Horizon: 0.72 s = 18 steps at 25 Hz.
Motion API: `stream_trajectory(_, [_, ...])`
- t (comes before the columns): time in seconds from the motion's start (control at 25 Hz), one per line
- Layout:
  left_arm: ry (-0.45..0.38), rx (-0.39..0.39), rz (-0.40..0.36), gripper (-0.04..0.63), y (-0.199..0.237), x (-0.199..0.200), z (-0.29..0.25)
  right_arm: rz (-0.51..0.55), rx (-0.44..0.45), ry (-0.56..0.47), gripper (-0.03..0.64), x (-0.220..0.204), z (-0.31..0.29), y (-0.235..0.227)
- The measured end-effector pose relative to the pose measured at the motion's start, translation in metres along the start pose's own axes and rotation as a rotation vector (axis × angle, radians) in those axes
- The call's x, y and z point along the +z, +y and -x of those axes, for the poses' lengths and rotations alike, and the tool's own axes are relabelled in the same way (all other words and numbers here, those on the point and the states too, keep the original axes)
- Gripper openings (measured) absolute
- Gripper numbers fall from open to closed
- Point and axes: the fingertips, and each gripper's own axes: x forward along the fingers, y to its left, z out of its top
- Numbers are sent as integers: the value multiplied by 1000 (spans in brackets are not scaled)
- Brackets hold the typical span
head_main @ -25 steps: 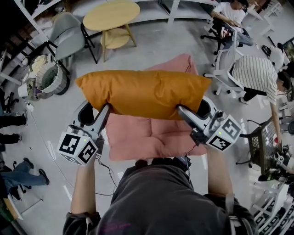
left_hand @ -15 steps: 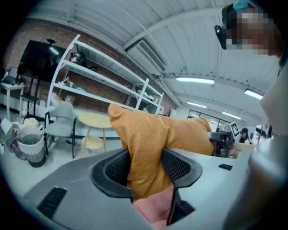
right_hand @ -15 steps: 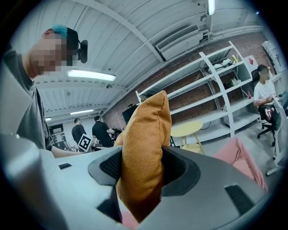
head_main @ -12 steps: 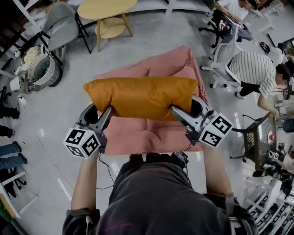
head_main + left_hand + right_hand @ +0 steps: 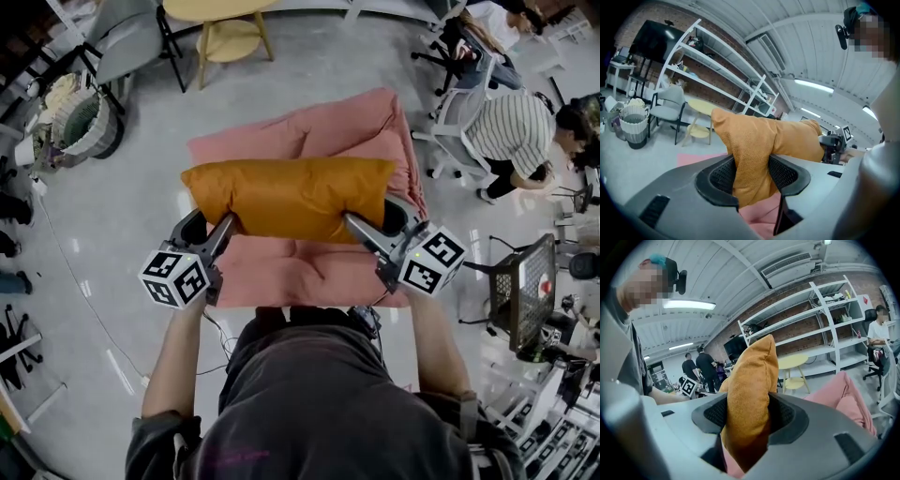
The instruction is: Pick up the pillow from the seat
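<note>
An orange pillow hangs in the air above a pink cushioned seat. My left gripper is shut on its left end; in the left gripper view the orange pillow is pinched between both dark pads. My right gripper is shut on the right end, and the right gripper view shows the pillow squeezed between the jaws. The pillow lies level between the two grippers, clear of the seat.
A round wooden table, a grey chair and a wicker basket stand at the far left. People sit on office chairs at the right. A black wire cart is near my right arm.
The pillow, held by both grippers, sits closer in and lower in the head view than a second ago, and the pink seat shows more behind it. Both grips are unchanged.
</note>
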Motion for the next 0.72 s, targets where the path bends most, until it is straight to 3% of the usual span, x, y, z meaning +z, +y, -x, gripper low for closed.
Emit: stream_trajectory(0.72, [45,11,20,221,-3,-25,-10,-46,0,29,229,-25,5,-14])
